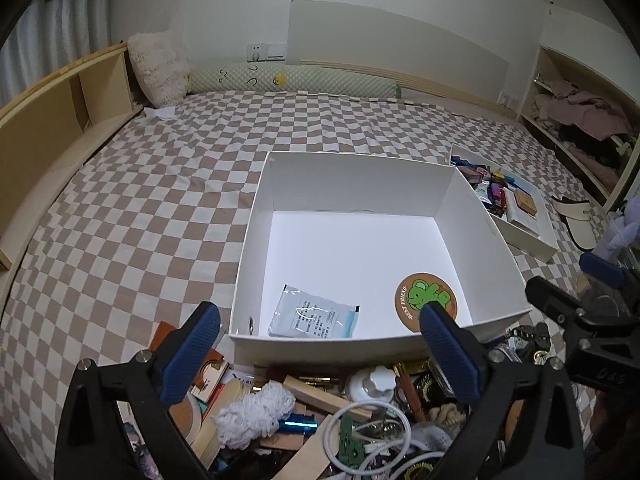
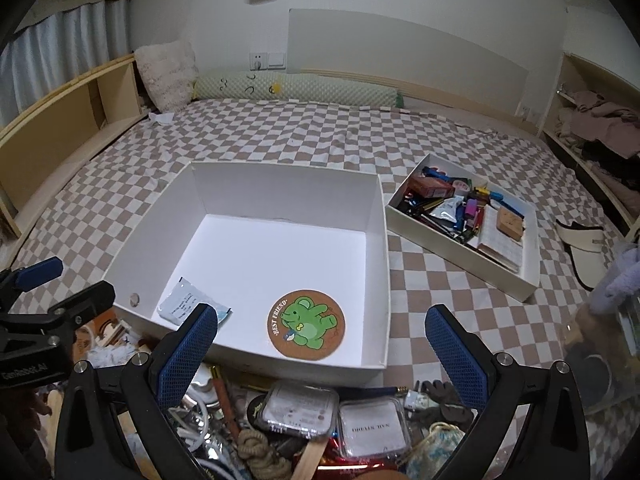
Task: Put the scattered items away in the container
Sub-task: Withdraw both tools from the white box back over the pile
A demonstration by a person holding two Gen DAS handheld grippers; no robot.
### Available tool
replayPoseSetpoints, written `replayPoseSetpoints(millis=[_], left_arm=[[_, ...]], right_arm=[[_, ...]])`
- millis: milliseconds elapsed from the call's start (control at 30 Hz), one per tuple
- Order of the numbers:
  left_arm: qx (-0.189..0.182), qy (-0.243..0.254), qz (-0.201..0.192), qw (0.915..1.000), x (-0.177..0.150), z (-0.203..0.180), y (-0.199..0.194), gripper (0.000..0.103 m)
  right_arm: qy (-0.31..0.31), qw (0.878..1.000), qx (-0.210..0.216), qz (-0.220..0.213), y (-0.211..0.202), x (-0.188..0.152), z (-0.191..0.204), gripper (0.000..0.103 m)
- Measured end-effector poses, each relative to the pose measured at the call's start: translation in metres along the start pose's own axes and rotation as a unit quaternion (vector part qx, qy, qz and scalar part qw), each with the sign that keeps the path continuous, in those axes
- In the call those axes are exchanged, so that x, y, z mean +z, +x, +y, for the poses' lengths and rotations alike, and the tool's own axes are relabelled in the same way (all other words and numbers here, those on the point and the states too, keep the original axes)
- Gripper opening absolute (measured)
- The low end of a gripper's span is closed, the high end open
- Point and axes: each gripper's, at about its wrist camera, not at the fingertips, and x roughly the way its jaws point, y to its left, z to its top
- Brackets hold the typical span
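Observation:
A large white box (image 1: 256, 224) (image 2: 382, 240) stands on the checkered bed. On its floor lie a clear sachet (image 1: 314, 318) (image 2: 180, 306) and a round brown coaster with a green bear (image 1: 418, 294) (image 2: 306, 324). My left gripper (image 1: 320, 350) hangs open and empty over the box's near wall. My right gripper (image 2: 322, 346) is open and empty too, above the box's near right corner. Below both grippers a heap of scattered items (image 1: 304, 412) (image 2: 304, 420) covers the bed: white yarn, wooden sticks, cables, small plastic cases, rope.
A second, shallower white box (image 2: 460, 246) (image 1: 528, 236) full of pens and small things sits to the right. A visor cap (image 2: 584, 248) lies further right. Pillows (image 1: 160, 68) and the headboard stand at the far end, wooden shelves along both sides.

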Motion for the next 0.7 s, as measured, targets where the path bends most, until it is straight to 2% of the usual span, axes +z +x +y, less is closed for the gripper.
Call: replayPoseSetpoints(millis=[700], left_arm=[[0.006,0.015,-0.034,0.9993,-0.011,-0.01,-0.072,0.101]], right_arm=[[0.007,0.999,0.004,-0.038,-0.071,-0.015,-0.009,0.103]])
